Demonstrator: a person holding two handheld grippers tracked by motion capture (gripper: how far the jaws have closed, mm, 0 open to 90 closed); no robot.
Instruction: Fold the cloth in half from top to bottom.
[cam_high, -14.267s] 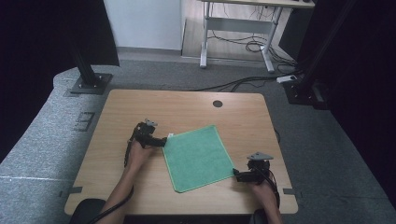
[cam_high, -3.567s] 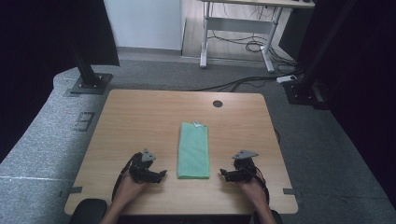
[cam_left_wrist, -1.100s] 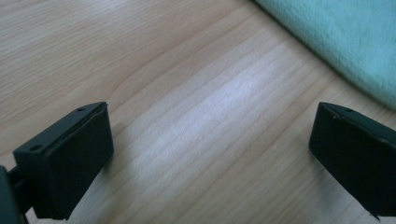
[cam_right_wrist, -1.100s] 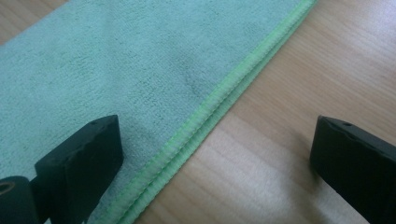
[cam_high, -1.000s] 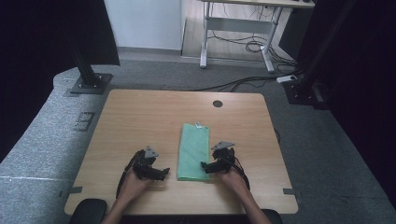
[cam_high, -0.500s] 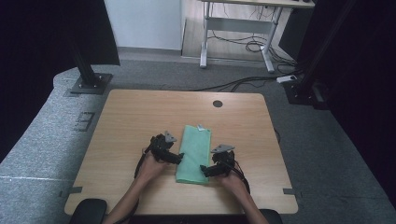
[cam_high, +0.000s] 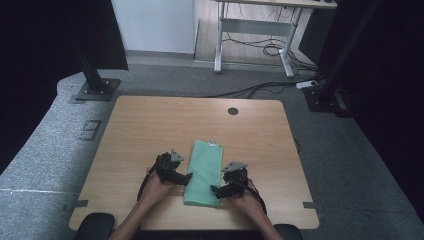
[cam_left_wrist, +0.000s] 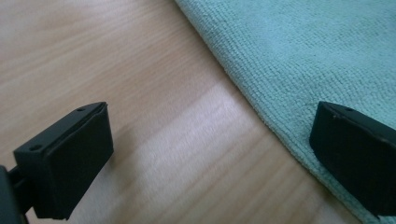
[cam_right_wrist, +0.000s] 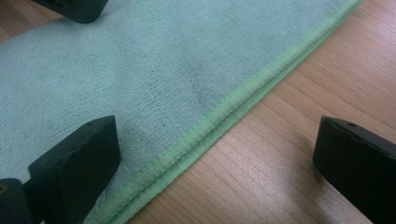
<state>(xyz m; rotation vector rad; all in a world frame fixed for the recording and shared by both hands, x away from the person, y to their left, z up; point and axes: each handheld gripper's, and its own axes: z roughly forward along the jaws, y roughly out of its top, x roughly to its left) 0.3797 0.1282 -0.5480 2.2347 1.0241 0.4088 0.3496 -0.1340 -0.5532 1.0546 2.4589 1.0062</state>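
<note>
1. Green cloth (cam_high: 204, 172) lies folded into a narrow strip on the near half of the table (cam_high: 150, 125), its long side running away from me, a small white tag at the far end.
2. A few seconds ago both of my tools sat wide of it near the front edge; now they have closed in on its near end, one to each long edge — so the next fold looks about to start.
3. My left gripper (cam_left_wrist: 210, 154) is spread wide, one jaw on bare wood, the other over the cloth's folded edge; nothing is pinched.
4. My right gripper (cam_right_wrist: 215, 154) is likewise spread, straddling the stitched double hem — one jaw over cloth, one over wood.
5. Judging by this, the first fold is done and I am set to take the near corners; I must catch both layers or the strip will open.
6. Containers: I see none on the table, so nothing is held in one.
</note>
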